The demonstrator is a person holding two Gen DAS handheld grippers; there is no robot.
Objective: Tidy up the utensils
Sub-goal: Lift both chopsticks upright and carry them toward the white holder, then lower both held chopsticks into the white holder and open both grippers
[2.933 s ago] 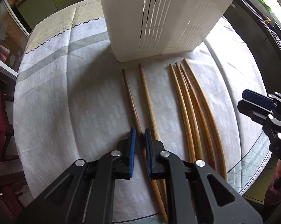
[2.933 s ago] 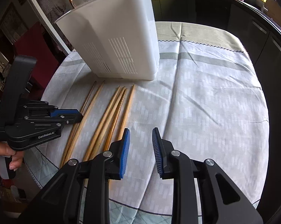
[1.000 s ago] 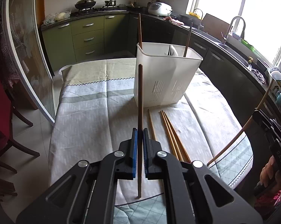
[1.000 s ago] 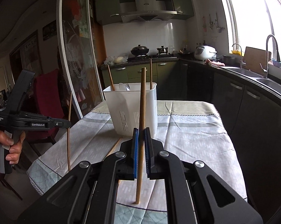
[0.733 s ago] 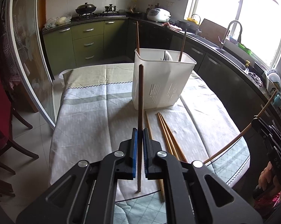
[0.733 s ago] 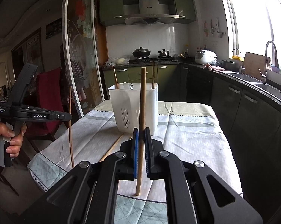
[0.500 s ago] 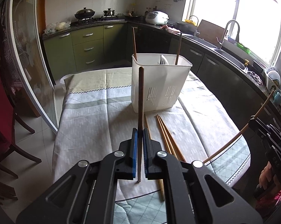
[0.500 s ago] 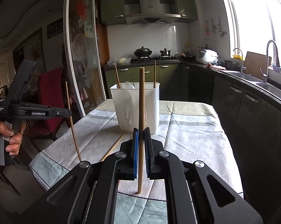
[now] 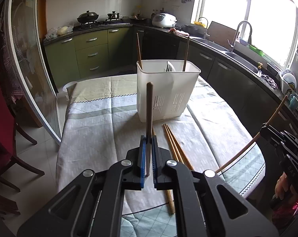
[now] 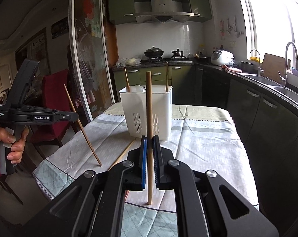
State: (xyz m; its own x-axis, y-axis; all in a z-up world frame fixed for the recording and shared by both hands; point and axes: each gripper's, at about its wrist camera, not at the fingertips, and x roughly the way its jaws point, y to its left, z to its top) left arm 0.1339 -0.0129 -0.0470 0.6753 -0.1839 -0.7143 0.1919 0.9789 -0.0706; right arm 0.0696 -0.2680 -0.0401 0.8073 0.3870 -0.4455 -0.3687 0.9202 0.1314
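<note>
**Both grippers up, one chopstick each**

We are over a tabletop (image 9: 93,138) under a pale grey-and-green cloth, inside a kitchen with green cabinets (image 9: 89,53), a stove with pots at 12 o'clock and a sink under bright windows at 2 o'clock. A white utensil holder (image 9: 166,90) stands upright mid-table, two chopsticks already sticking up from its left and right ends, white utensils between them.

Our left gripper (image 9: 148,144) tilts down toward the cloth, its jaws pinching a dark chopstick (image 9: 149,106) whose long axis runs almost straight from 6 to 12 o'clock in its own view; from the right wrist view it leans, lower tip near the cloth edge. A hand (image 10: 12,144) grips the handle at 9 o'clock there.

Our right gripper (image 10: 149,144) sits flatter, jaws clamped on a light chopstick (image 10: 149,106) that stands near vertical, lined up in front of the holder.

More loose chopsticks (image 9: 174,144) lie on the cloth just before the holder, pointing toward it.
</note>
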